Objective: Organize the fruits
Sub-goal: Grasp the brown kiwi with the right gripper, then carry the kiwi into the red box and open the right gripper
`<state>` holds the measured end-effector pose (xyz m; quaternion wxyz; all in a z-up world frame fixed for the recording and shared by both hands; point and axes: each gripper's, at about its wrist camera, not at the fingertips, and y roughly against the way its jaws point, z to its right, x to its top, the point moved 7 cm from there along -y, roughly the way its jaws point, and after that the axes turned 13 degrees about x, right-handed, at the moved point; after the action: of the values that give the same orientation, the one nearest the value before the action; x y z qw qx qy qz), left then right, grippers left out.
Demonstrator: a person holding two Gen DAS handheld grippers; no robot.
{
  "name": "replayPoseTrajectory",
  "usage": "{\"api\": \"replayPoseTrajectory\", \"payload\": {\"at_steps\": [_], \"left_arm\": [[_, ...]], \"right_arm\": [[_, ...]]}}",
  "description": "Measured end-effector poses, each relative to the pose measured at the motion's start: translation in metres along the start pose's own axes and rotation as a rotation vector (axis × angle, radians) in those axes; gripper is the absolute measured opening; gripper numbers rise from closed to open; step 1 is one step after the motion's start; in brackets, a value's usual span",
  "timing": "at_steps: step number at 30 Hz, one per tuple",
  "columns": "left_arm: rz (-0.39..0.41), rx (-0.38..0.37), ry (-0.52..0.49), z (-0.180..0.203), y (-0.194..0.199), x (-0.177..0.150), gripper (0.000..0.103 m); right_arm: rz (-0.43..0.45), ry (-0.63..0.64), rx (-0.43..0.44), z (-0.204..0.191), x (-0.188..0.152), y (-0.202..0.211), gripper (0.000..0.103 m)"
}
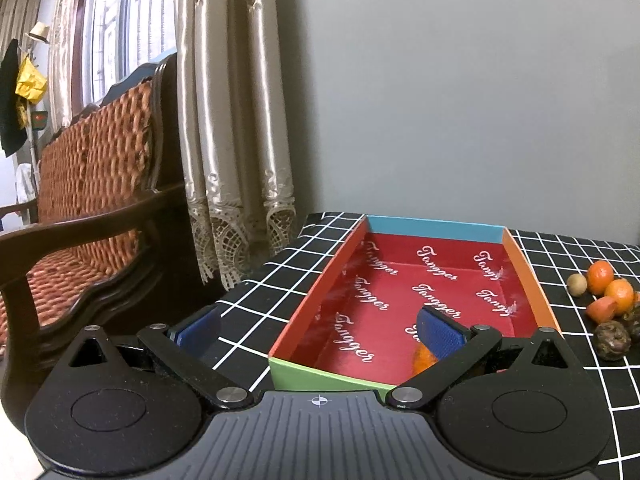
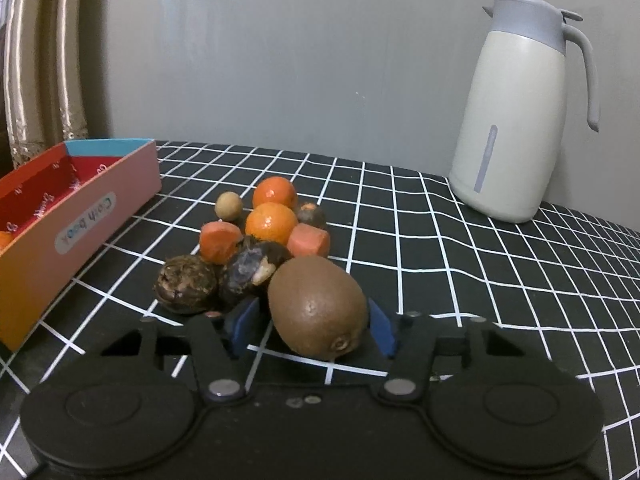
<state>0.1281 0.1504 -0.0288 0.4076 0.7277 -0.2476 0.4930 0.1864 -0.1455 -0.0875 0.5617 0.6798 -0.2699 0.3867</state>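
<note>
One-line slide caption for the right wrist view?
Right claw straddles a kiwi beside the fruit pile.

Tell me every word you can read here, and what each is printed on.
"Tangger": white script, repeated across the red lining of the box.
"Cosh book", or close to it: sticker on the box's outer wall, seen upside down and blurred, so the spelling is unsure.
Jug: only a plain grey strip, no words.
Fruit and cloth: no text.
</note>
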Motion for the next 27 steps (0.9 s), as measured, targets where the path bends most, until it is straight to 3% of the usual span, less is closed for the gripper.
{"api": "replayPoseTrajectory", "payload": {"at_steps": [11, 20, 27], "left_arm": [[0.001, -0.004, 0.007, 0.0, 0.005, 0.0, 0.103], [0.014, -0.017, -0.006, 0.008, 0.016, 0.0, 0.103], [0.012, -0.003, 0.009, -0.008, 0.019, 0.003, 0.103]], "right_arm": [[-0.003, 0.012, -0.011, 0.001, -0.003, 0.009, 0.051], [0.044, 0.041, -0.025, 0.001, 0.004, 0.038, 0.051], [0.079, 0.058, -0.009, -0.013, 0.015, 0.053, 0.051]]}}
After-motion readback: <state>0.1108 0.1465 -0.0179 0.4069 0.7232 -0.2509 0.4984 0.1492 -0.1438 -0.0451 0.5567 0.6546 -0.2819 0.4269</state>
